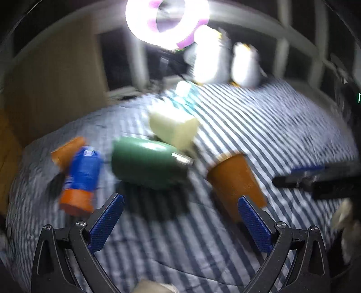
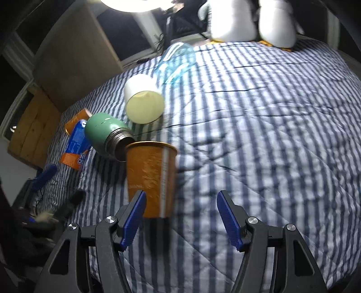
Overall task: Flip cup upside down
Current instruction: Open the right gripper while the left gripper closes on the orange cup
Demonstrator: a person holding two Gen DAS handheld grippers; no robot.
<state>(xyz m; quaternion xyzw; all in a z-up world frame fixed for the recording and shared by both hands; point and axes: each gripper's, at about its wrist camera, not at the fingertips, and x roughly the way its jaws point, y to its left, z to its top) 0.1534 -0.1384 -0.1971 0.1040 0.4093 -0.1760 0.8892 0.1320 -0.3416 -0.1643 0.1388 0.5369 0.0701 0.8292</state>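
An orange paper cup (image 2: 150, 175) lies on its side on the striped bedspread, rim pointing away from me, just ahead of my right gripper (image 2: 179, 197). The right gripper is open and empty; its left finger (image 2: 133, 216) is beside the cup's base. In the blurred left wrist view the same cup (image 1: 234, 180) lies tilted by the right finger of my left gripper (image 1: 180, 202), which is open and empty. The right gripper shows there as a dark shape (image 1: 315, 180).
A green flask (image 2: 106, 135) lies on its side touching the cup's rim. A white cup (image 2: 144, 101), a clear blue glass (image 2: 176, 60), a blue-and-orange pack (image 2: 76, 144) and another orange cup (image 2: 76, 119) lie nearby. Two plush penguins (image 2: 252, 20) sit at the far edge.
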